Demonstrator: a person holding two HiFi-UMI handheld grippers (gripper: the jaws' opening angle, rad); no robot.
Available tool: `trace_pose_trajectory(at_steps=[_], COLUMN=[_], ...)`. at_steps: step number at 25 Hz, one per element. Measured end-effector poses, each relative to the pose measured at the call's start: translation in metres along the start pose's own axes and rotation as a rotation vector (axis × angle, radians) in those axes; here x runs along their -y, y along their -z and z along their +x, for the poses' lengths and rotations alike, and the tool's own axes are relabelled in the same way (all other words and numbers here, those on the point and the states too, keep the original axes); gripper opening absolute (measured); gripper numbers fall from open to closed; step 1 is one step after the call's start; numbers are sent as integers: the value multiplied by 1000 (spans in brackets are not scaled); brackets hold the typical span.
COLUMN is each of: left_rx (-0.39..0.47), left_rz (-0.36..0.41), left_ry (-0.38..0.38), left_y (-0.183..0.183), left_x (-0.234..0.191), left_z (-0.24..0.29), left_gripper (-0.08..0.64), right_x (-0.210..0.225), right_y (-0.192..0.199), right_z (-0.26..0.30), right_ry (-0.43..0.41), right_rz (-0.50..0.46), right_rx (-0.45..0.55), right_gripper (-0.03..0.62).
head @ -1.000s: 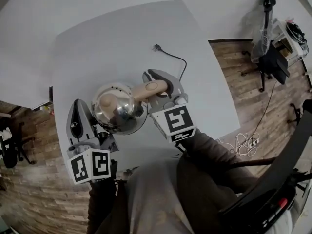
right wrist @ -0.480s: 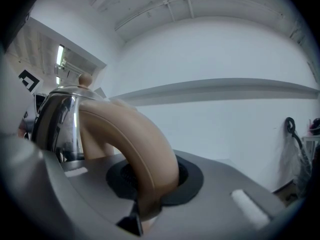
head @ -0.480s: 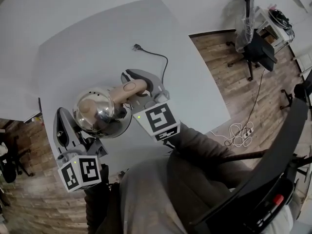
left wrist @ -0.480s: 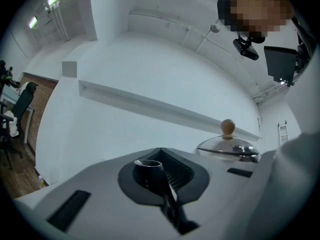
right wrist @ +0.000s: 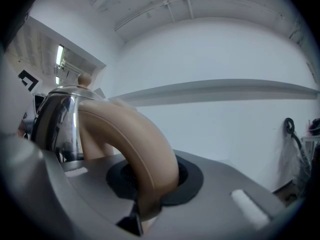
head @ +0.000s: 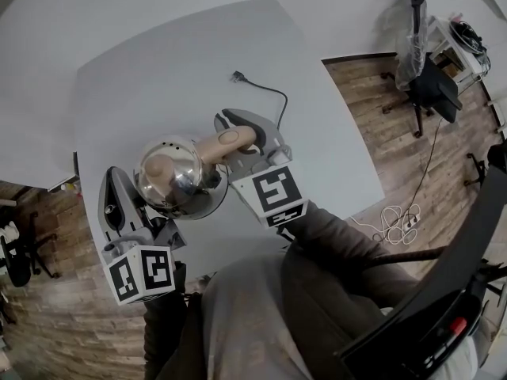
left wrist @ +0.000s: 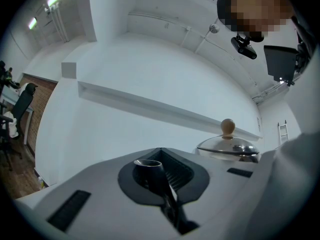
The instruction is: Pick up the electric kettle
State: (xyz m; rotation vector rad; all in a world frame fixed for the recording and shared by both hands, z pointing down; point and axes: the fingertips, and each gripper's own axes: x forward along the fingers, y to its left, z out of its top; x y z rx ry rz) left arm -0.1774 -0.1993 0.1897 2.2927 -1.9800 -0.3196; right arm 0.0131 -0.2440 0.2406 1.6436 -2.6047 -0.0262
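Observation:
The electric kettle (head: 178, 176) is a shiny steel pot with a tan knob and a curved tan handle (head: 227, 142). It shows over the white table (head: 158, 70) in the head view, and its base is hidden from me. My right gripper (head: 242, 133) is shut on the handle (right wrist: 137, 144), which fills the gap between its jaws in the right gripper view (right wrist: 145, 184). Left of the kettle, my left gripper (head: 115, 204) is shut with nothing in it. In the left gripper view (left wrist: 150, 165) the kettle's lid (left wrist: 228, 146) lies to the right, apart from the jaws.
A black power cord with a plug (head: 236, 77) lies on the table behind the kettle. Off the table's right edge there is wooden floor with a black office chair (head: 432, 85) and a coil of white cable (head: 394, 228).
The head view has shifted a little to one side and back. Both grippers and the kettle keep the same places relative to each other.

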Motion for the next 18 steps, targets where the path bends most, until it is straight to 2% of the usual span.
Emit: trace_pose_trajectory(at_steps=[18], left_rx=[-7], left_rz=[0], left_ry=[-13], left_y=[2], left_x=[-1], left_z=[-1], left_gripper=[-3], right_x=[-1], right_y=[1], right_z=[0], right_ry=[3], right_rz=[-4], right_rx=[0], right_gripper=[40])
